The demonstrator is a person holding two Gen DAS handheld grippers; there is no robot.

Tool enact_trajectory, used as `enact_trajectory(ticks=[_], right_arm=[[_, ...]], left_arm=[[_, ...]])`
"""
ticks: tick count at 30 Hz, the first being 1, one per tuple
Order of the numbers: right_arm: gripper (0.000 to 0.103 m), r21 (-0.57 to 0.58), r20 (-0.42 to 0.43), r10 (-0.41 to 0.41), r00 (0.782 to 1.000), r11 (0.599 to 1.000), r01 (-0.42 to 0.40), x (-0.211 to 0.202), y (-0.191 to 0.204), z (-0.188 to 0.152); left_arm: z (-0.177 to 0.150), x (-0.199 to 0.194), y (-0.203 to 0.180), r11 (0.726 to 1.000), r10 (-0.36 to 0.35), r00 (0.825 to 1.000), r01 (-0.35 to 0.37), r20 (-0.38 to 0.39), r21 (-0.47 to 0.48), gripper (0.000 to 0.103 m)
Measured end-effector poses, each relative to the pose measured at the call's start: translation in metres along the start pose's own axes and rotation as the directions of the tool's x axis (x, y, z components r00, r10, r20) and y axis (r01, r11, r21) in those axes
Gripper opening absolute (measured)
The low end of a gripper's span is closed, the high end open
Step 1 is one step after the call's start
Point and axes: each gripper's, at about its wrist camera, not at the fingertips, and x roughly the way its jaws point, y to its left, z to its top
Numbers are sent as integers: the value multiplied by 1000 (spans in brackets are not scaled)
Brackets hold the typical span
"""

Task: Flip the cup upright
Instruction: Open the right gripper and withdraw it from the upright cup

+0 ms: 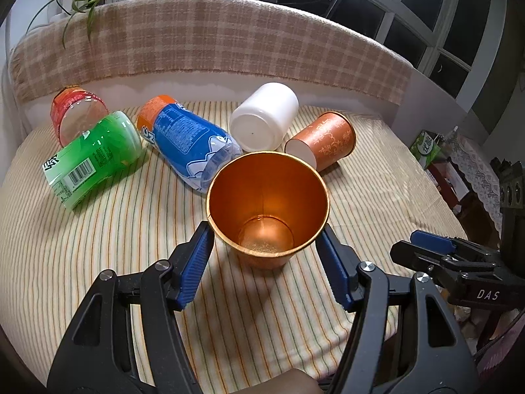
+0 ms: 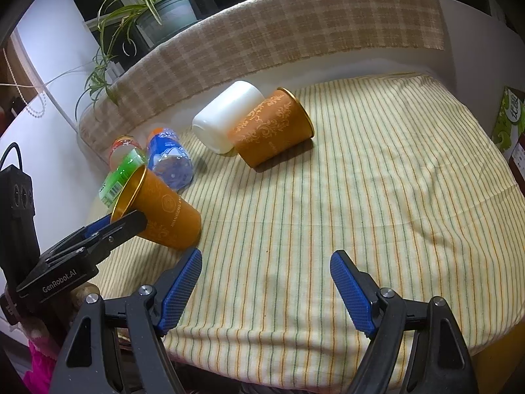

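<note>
An orange paper cup (image 1: 267,207) with a gold rim is between the blue pads of my left gripper (image 1: 267,246), which is shut on its rim sides. The cup's mouth faces the left wrist camera; in the right wrist view the same cup (image 2: 164,211) is tilted, its base on the striped cloth. A second orange patterned cup (image 1: 325,141) lies on its side, also in the right wrist view (image 2: 272,131). A white cup (image 1: 265,116) lies on its side beside it. My right gripper (image 2: 265,285) is open and empty over the cloth.
A striped cloth (image 2: 361,197) covers the table. A green bottle (image 1: 95,159), a blue bottle (image 1: 187,141) and a red-capped bottle (image 1: 77,111) lie at the far left. A checked blanket (image 1: 210,42) lines the back. A potted plant (image 2: 154,10) stands behind.
</note>
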Motion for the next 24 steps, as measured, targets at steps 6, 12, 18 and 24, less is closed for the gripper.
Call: enact_trajectory(ticks=[6, 12, 18, 24], right_arm=[[83, -9, 3, 2, 1000, 1000, -2, -2, 4, 0], [83, -17, 15, 3, 1000, 1000, -3, -5, 7, 2], [83, -30, 36, 0, 999, 1000, 2, -10, 11, 3], [85, -60, 99, -25, 995, 998, 31, -20, 18, 4]], left_arm=[[-3, -4, 3, 1000, -3, 1000, 3, 1, -5, 80], [-7, -9, 6, 1000, 8, 1000, -8, 1, -13, 82], [-13, -18, 11, 999, 27, 1000, -26, 7, -20, 82], [-19, -50, 12, 994, 104, 988, -102, 110, -25, 82]])
